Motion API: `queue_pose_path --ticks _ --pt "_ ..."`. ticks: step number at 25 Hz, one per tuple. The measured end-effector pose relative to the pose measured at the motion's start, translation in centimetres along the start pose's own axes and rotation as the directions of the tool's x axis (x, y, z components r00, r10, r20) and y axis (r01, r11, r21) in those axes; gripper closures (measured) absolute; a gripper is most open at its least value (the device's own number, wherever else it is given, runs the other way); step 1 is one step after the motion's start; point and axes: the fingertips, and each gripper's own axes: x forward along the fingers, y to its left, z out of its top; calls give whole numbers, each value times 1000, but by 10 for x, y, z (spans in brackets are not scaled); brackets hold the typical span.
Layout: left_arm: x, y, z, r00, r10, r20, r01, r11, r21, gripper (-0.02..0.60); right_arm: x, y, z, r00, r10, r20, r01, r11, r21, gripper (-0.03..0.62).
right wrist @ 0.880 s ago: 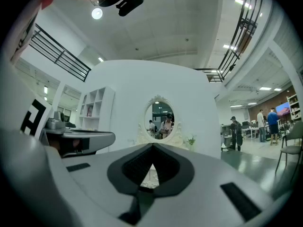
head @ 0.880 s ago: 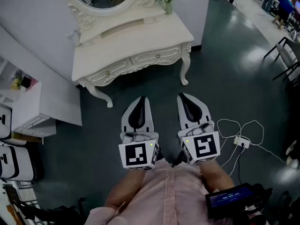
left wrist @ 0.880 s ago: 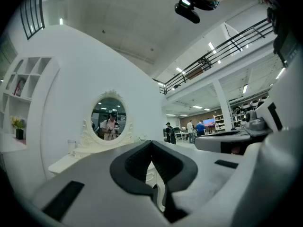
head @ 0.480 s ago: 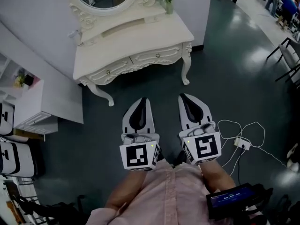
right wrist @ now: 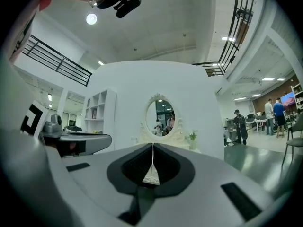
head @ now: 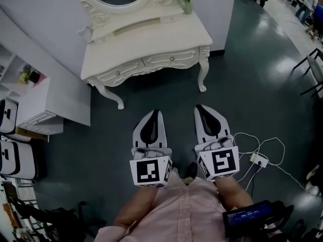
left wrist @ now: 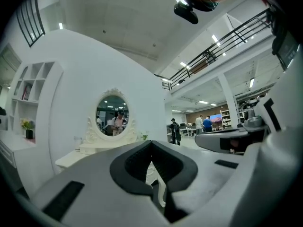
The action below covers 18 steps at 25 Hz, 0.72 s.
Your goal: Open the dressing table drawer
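Both tongs sit a little lower in the head view than a moment earlier, and the cream-white carved wooden dressing desk (head: 146,42) with its oval mirror has drifted slightly toward 1 o'clock. The left tongs (head: 154,114) and right tongs (head: 201,108) lie side by side at 6 o'clock. They are level and parallel, with tips aimed at 12 o'clock toward the desk front. Each pair is pressed together at the tips and pinches nothing; both gripper views show only the distant desk beyond the closed tips. Two shallow knobbed drawer fronts sit flush under the desk top, the left drawer (head: 118,73) and the right drawer (head: 171,59), both still closed and well apart from the tongs across bare dark green floor (head: 151,97). The level, closed carriage probably suits an approach on foot rather than a grasp. The forearms stay tucked near the pink-shirted torso (head: 176,210), elbows bent, neither reaching out.
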Motion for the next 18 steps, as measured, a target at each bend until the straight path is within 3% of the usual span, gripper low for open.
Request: queue_pose_path --ticks 8,18 --pt "26 20 -20 999 16 -30 -17 1000 -9 560 33 -7 -18 1000 7 -26 -6 1000 17 574" --pt "104 74 -29 1000 -10 -29 9 1000 -22 560 124 -17 -23 999 -12 -39 13 1000 17 574"
